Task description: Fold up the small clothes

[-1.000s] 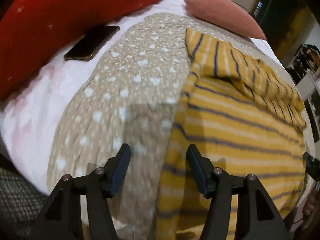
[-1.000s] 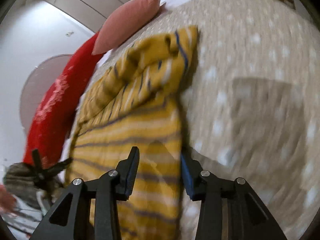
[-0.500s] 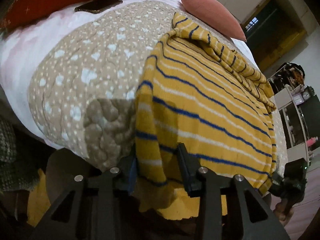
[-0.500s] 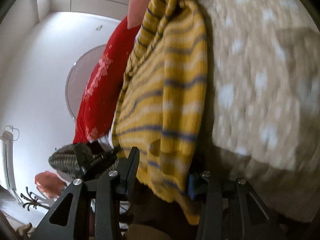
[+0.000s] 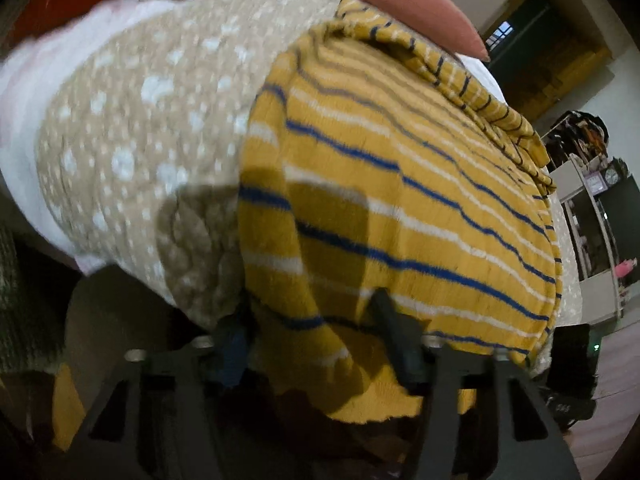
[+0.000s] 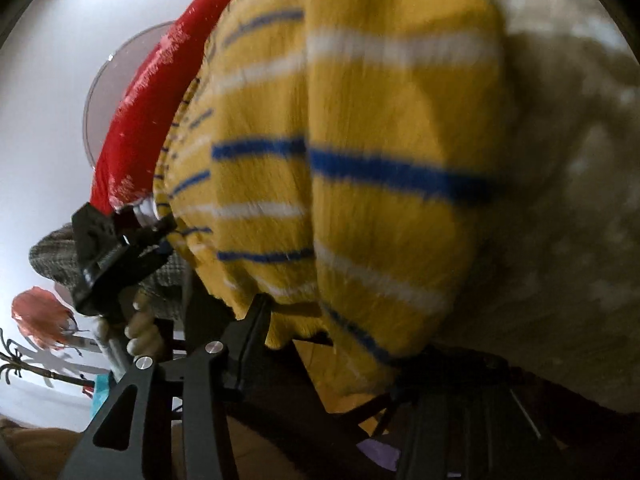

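Both tools apparently gripping sweater [image 5: 400,200] hem now.

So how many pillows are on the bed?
2. A pink pillow lies behind the striped yellow top; a red pillow lies along the bed's far edge. The top may hide more.

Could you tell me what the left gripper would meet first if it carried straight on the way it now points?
Most likely the yellow striped garment: its hem hangs between the left gripper fingers already, though blur leaves depth uncertain.
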A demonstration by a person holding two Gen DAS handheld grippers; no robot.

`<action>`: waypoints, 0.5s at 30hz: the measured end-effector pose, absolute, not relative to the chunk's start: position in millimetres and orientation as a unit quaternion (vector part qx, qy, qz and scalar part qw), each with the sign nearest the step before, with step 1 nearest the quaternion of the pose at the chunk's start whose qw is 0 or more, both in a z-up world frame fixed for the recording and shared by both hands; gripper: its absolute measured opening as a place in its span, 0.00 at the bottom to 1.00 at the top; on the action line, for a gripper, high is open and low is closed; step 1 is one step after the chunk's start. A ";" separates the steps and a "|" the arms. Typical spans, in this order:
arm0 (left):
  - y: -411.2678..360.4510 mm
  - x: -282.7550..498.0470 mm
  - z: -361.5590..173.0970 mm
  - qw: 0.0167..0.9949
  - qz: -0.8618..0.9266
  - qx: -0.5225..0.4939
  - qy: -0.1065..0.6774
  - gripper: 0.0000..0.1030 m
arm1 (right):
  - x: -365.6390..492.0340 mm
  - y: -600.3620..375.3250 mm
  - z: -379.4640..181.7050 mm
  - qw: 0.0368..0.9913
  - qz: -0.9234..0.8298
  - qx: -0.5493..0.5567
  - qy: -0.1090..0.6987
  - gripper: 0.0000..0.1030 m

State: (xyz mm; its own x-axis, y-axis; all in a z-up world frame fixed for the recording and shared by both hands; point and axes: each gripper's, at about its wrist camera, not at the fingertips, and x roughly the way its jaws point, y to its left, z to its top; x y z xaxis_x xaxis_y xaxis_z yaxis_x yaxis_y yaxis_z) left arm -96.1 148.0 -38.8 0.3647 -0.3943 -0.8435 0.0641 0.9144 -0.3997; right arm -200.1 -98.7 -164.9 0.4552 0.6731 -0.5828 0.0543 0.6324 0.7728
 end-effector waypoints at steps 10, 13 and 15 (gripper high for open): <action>161.8 -132.3 16.5 0.830 -0.147 -0.177 0.509 0.08 | -227.9 -104.8 -103.6 0.812 0.218 0.342 0.419 0.08; 162.7 -130.0 35.5 0.835 -0.156 -0.185 0.495 0.08 | -233.7 -113.0 -85.9 0.823 0.220 0.335 0.403 0.08; 158.1 -119.3 46.8 0.836 -0.164 -0.184 0.490 0.09 | -229.1 -121.7 -73.7 0.825 0.226 0.340 0.391 0.08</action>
State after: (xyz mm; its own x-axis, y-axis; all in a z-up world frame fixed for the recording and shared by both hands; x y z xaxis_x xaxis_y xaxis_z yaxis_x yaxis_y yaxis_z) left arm -119.3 158.1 46.8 0.4662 -0.4539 -0.7594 0.0933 0.8788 -0.4680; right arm -229.1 -121.7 -73.7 0.5925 0.6390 -0.4905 -0.1070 0.6659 0.7383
